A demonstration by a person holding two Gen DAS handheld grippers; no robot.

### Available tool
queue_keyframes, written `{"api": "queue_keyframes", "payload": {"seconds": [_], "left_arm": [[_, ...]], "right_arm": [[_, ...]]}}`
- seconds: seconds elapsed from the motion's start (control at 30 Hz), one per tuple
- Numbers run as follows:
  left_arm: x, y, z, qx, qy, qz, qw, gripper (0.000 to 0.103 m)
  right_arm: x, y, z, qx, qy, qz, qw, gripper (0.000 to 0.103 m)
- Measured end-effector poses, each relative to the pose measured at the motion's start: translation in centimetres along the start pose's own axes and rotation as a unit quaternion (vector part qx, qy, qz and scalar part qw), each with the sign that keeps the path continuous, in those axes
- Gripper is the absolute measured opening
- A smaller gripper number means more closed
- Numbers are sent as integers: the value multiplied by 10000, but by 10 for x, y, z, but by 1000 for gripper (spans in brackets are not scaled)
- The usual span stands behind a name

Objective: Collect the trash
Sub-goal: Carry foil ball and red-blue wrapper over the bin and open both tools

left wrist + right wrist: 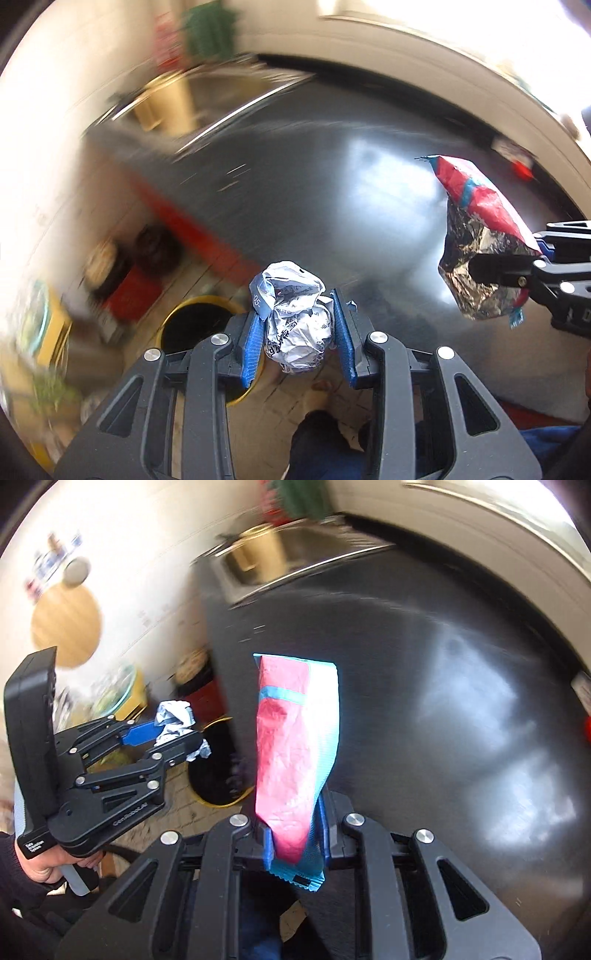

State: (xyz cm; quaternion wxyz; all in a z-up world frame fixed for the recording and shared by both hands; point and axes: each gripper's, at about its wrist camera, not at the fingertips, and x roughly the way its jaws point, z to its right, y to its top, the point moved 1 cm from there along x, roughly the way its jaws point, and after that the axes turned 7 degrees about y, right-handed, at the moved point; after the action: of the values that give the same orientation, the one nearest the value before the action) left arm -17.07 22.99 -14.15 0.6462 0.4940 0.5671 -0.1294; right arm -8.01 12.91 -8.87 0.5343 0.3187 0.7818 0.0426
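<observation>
My left gripper point(300, 334) is shut on a crumpled ball of printed white paper point(295, 314), squeezed between its blue pads just past the edge of the dark countertop point(332, 166). The right wrist view shows the same left gripper point(173, 734) with the paper ball point(173, 716) at the left. My right gripper point(295, 834) is shut on a red and light-blue snack wrapper point(295, 746) that stands up from its jaws over the counter. In the left wrist view the wrapper point(476, 229) shows its silver inside, held by the right gripper point(517, 254). A black bin with a yellow rim point(199, 325) stands on the floor below.
A metal sink point(280, 561) is set in the far end of the counter. On the floor by the wall are a red box point(129, 295), a dark pot and other blurred clutter. A round wooden board point(66, 624) hangs on the white wall. A hand point(48, 867) grips the left tool.
</observation>
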Motion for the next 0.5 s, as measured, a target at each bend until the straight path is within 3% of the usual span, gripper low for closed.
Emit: {"api": "queue_keyframes", "payload": {"seconds": [0.13,0.23,0.5], "left_arm": [[11,-32,-62,-677,385,-257,9966,34],[23,-51,-97,-1122,440,-355,9921,34],[73,-79,-144,-1488,509,-545,9860,35]], "right_arm": [[47,22,-52,-525,465,-416,9967,19],[83,33,-83,-859,604,-693,9921,19],[177,55,-117,-982,634,-1223,9856,19]]}}
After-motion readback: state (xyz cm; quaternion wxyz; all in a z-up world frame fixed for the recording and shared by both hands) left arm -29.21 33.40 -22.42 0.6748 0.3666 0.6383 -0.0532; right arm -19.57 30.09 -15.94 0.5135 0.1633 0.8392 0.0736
